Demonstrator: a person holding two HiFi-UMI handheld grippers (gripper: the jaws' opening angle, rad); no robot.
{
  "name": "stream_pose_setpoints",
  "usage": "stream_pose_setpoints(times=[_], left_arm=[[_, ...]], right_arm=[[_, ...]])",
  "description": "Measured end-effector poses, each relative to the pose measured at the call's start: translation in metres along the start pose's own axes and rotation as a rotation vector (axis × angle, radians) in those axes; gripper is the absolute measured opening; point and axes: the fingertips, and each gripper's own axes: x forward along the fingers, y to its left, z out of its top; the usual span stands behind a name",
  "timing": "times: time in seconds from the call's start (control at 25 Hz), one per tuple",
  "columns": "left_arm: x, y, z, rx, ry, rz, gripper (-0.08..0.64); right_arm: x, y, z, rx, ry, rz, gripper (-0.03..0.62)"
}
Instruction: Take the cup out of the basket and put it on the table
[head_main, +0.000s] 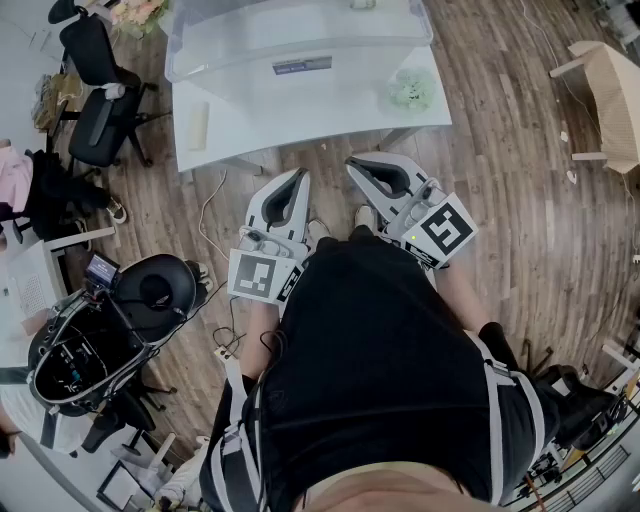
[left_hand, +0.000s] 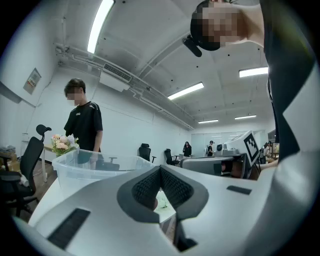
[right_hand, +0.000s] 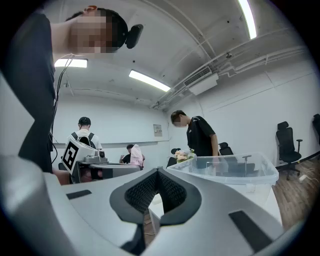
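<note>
Open the shut, empty jaws of left gripper (head_main: 296, 182) and right gripper (head_main: 362, 168), then reach toward twelve o'clock over the tabletop (head_main: 300, 112) into the basket (head_main: 250, 40) for the cup.

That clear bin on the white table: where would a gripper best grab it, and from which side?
Probably by the rim of the bin on its near long side, coming in level from the front. The rim juts out as a thin lip around the open top, narrow enough to fit between two jaws. The walls below it are broad and smooth. The near side is also the one facing the person.
</note>
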Motion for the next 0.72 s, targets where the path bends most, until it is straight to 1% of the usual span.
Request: stream_pose_setpoints(times=[0.16, 0.52, 0.6, 0.72], left_arm=[[0.002, -0.002, 0.004, 0.004, -0.004, 0.001, 0.017], [0.006, -0.005, 0.006, 0.006, 0.000, -0.001, 0.017], [0.008, -0.007, 0.005, 0.006, 0.002, -0.002, 0.017], [0.012, -0.010, 0.004, 0.006, 0.006, -0.003, 0.017]], right_arm=[[-0.001, 0.000, 0.003, -0.017, 0.008, 0.001, 0.018], [-0.004, -0.006, 0.006, -0.002, -0.002, -0.006, 0.018], [-0.007, -0.010, 0.007, 0.014, -0.012, -0.016, 0.018], [-0.012, -0.018, 0.010, 0.066, -0.050, -0.032, 0.018]])
